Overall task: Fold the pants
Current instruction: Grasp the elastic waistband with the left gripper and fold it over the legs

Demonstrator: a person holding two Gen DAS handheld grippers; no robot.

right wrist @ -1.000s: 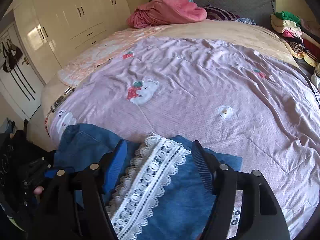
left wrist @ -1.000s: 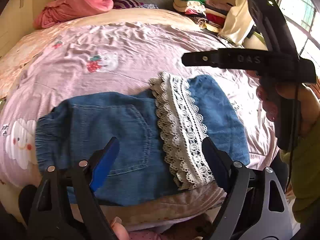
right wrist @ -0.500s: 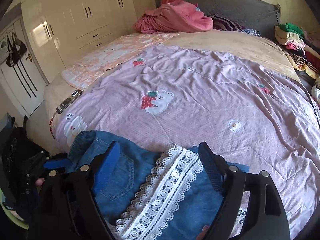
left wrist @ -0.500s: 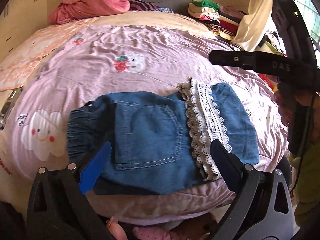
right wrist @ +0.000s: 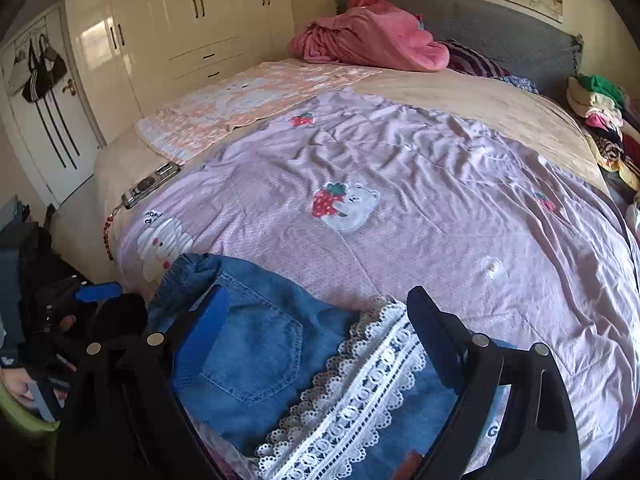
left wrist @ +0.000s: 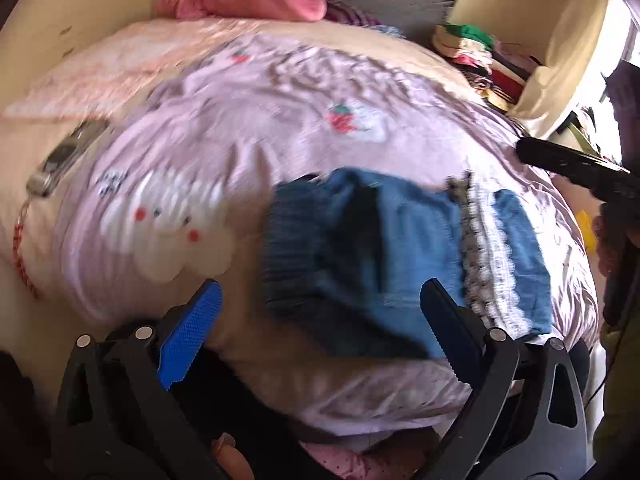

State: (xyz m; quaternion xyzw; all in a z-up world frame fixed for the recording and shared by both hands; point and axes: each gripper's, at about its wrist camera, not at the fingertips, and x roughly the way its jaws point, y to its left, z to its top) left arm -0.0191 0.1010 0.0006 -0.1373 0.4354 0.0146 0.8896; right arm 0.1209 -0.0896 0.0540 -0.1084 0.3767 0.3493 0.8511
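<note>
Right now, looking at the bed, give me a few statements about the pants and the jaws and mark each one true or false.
1. The denim pants lie folded near the foot edge of the bed. True.
2. A white lace trim runs across the pants. True.
3. The left gripper is clamped on the waistband. False: its jaws stand wide apart, and no fabric is pinched.
4. The right gripper is empty, its jaws opening above the pants. True.
5. The phone rests on top of the pants. False: it lies apart, near the bed's edge.
6. The pink blanket covers the pants. False: it is bunched by the headboard.
</note>
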